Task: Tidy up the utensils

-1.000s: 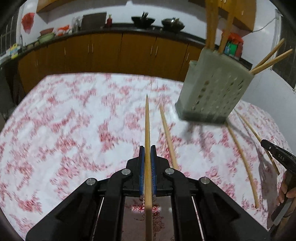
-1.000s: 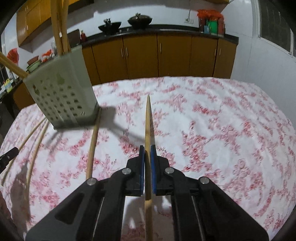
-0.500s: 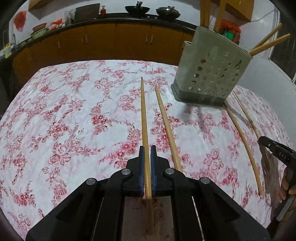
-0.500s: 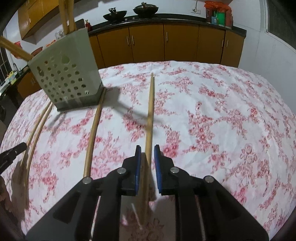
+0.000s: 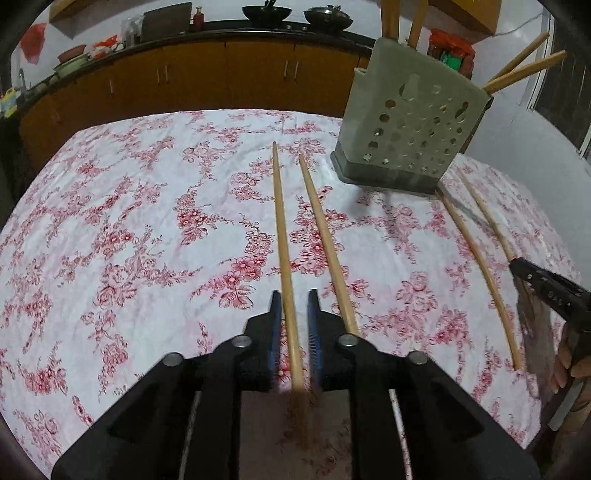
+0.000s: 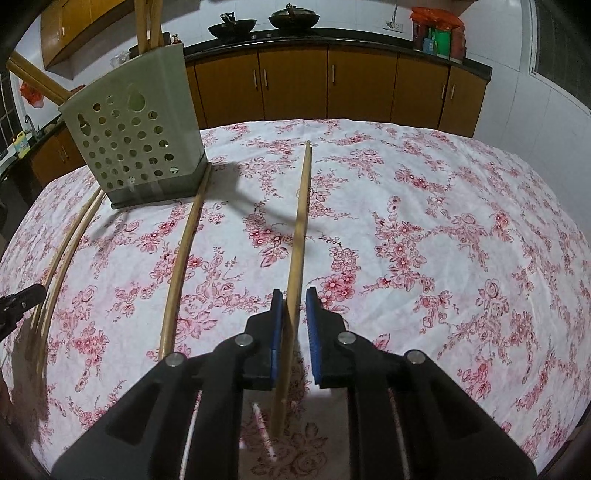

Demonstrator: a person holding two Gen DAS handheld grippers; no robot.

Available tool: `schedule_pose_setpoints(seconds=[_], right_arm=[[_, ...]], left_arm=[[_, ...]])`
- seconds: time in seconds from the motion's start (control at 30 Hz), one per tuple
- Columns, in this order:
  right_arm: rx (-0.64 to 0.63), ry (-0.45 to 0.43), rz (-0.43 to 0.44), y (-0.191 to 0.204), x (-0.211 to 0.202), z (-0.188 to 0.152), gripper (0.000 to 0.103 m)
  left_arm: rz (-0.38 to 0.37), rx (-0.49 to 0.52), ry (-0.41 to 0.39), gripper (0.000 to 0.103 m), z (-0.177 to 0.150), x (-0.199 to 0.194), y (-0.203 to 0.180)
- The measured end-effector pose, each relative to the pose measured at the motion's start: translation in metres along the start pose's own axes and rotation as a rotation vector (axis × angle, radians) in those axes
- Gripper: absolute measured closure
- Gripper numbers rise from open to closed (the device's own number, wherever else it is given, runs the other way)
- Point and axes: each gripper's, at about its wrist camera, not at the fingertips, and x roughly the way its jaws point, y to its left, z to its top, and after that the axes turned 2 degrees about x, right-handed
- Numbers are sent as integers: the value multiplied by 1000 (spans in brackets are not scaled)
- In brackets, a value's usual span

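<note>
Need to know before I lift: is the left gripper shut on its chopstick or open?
Open. The left gripper has a gap between its blue pads, and the chopstick lies between them on the floral cloth.

left wrist view: sits low just behind the left gripper [image 5: 294,306], looking forward along its fingers over the floral tablecloth [image 5: 129,229] toward the kitchen cabinets [image 5: 221,77]; close to the table surface.
right wrist view: same kind of setup behind the right gripper [image 6: 294,304], also facing the cabinets [image 6: 295,85], close and low over the cloth [image 6: 443,221].
holder position: perforated utensil holder [image 5: 410,122] is upper right for the left cam, upper left [image 6: 136,136] for the right cam.
shared stuff: both catch the holder, the cloth, the cabinets and the woks on the counter [image 5: 265,11] [image 6: 232,26].
cross-sighting: the right gripper's black tip pokes in at the left cam's right edge [image 5: 546,288].
</note>
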Motion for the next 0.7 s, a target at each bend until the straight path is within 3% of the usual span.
schedule_pose_setpoints(seconds=[0.03,0.2,0.27,0.33,0.37,0.47,0.57,0.7], right_arm=[[1,1,1,0,0,0,89],[1,6,2,-1,-3,-2,88],[2,7,2,-2,-4,-3,88],[-1,7,-1,-2,-4,-4,89],[-4,7,-5,-1,-4,-4,94],[1,12,0,-2,-5,-1,95],[18,-53,5,-6,-23,11,95],[47,-168,20,-12,-56,31,95]], left_arm=[[-3,-1,-5,77,0,-2,0],[22,10,21,78,-1,0,-3],[36,18,15,81,-4,0,-5],[51,25,14,93,-7,-2,-5],[55,27,13,95,-9,-3,-5],[55,47,16,96,-8,-3,-5],[62,43,-6,96,1,-10,-2],[55,9,-122,96,27,-42,5]])
